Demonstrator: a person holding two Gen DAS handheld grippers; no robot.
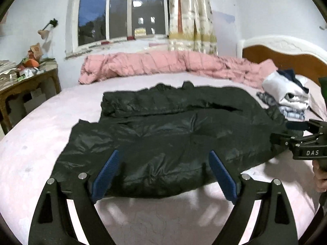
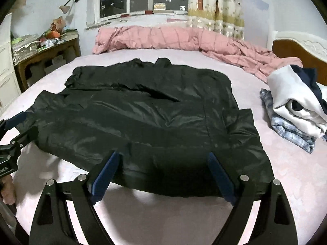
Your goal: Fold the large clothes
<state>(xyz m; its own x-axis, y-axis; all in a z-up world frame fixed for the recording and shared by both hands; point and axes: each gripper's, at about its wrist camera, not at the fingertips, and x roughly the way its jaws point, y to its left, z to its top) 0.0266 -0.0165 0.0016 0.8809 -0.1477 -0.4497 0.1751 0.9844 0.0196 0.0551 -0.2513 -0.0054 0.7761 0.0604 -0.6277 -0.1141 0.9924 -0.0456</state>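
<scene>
A large black shiny jacket (image 1: 167, 134) lies spread flat on the pale pink bed (image 1: 40, 138), one sleeve folded across its top. It also shows in the right wrist view (image 2: 143, 118). My left gripper (image 1: 163, 159) is open and empty, hovering over the jacket's near hem. My right gripper (image 2: 163, 161) is open and empty, over the near hem further right. The right gripper shows at the edge of the left wrist view (image 1: 294, 134); the left gripper shows at the edge of the right wrist view (image 2: 14, 130).
A rumpled pink quilt (image 1: 163, 65) lies along the bed's far side. A stack of folded clothes (image 2: 296, 110) sits at the right near the wooden headboard (image 1: 286, 59). A cluttered wooden table (image 1: 24, 81) stands left of the bed, under the window.
</scene>
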